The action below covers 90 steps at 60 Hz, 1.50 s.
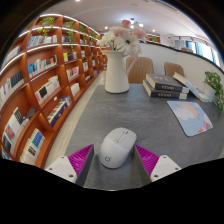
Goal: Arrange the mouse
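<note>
The gripper (pixel 116 160) is standing with its fingers spread apart, the magenta pads (pixel 80 157) facing inward on either side of a white mouse (pixel 117 146). The mouse is resting on the grey table (pixel 120 110) on its own weight, between the fingers and slightly ahead of their tips. A narrow gap is showing at each side of it, so the pads are bracketing the mouse rather than pressing on it; no grip is being applied.

Beyond the mouse, and well apart from it, a mouse pad (pixel 190 117) with a pale printed design is lying flat on the table toward the right. Further back a white vase (pixel 117 72) with pink and white flowers is standing upright, and a stack of books (pixel 165 86) is sitting just beside it to the right. A bookshelf (pixel 45 75) is running along the left of the room.

Assessment of progress: the task appears to be at an early stage. The approach is looking complete, the fingers being placed about the mouse, but the closing, the lift and the placing are all remaining. The mouse pad is the likely destination, though this is a judgement only. The next move is calling for an even closing on the rounded flanks, since the smooth shell could be slipping forward out of the pads.
</note>
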{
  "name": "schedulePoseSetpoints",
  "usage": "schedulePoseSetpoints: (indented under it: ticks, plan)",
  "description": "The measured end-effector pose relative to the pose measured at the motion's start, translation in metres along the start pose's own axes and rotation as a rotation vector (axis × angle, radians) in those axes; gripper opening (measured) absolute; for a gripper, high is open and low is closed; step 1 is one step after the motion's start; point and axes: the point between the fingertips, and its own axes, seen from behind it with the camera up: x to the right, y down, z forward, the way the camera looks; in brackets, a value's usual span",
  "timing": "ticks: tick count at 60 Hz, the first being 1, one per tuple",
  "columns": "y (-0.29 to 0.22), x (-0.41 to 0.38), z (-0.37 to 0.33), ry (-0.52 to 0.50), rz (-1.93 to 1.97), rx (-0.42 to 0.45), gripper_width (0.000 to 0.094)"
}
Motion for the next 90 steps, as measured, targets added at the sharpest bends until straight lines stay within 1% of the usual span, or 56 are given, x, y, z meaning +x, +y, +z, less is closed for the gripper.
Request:
schedulePoseSetpoints:
  ticks: [5, 10, 13, 17, 25, 29, 33, 35, 42, 45, 48, 53, 57, 64, 69, 70, 73, 76, 77, 79, 83, 84, 85, 86, 90]
  plan:
    - [-0.010, -0.006, 0.016, -0.002, -0.011, 0.000, 0.0796]
    - [-0.019, -0.010, 0.029, -0.002, -0.022, -0.010, 0.0759]
    - [-0.022, -0.008, 0.035, 0.012, -0.023, -0.016, 0.0692]
    - [-0.022, -0.004, 0.038, 0.040, -0.043, -0.028, 0.0547]
    - [-0.020, -0.003, 0.039, 0.032, -0.052, -0.074, 0.0489]
    - [-0.019, -0.003, 0.039, 0.012, -0.058, -0.109, 0.0421]
    - [-0.019, -0.002, 0.040, 0.003, -0.054, -0.126, 0.0350]
    - [-0.019, -0.002, 0.040, -0.003, -0.053, -0.136, 0.0334]
    - [-0.024, -0.003, 0.035, -0.042, -0.053, -0.180, 0.0335]
    - [-0.042, -0.002, 0.026, -0.064, -0.044, -0.158, 0.0334]
    - [-0.076, -0.004, 0.008, -0.102, -0.038, -0.089, 0.0335]
    - [-0.144, 0.015, -0.026, -0.116, -0.050, 0.030, 0.0335]
    - [-0.203, 0.043, -0.057, -0.100, -0.072, 0.140, 0.0335]
    - [-0.300, 0.105, -0.114, -0.058, -0.097, 0.295, 0.0334]
    - [-0.342, 0.156, -0.148, -0.022, -0.108, 0.397, 0.0333]
    - [-0.353, 0.169, -0.151, -0.015, -0.108, 0.409, 0.0332]
    - [-0.368, 0.207, -0.160, 0.003, -0.093, 0.448, 0.0331]
    - [-0.371, 0.241, -0.158, 0.005, -0.054, 0.461, 0.0331]
    - [-0.362, 0.251, -0.156, 0.011, -0.046, 0.461, 0.0330]
    - [-0.359, 0.275, -0.146, 0.030, -0.037, 0.436, 0.0330]
    - [-0.335, 0.316, -0.121, 0.077, -0.047, 0.366, 0.0331]
    - [-0.327, 0.324, -0.114, 0.079, -0.042, 0.346, 0.0331]
    - [-0.306, 0.330, -0.102, 0.077, -0.034, 0.329, 0.0331]
    - [-0.306, 0.337, -0.097, 0.075, -0.032, 0.307, 0.0331]
    - [-0.273, 0.360, -0.067, 0.095, -0.043, 0.224, 0.0331]
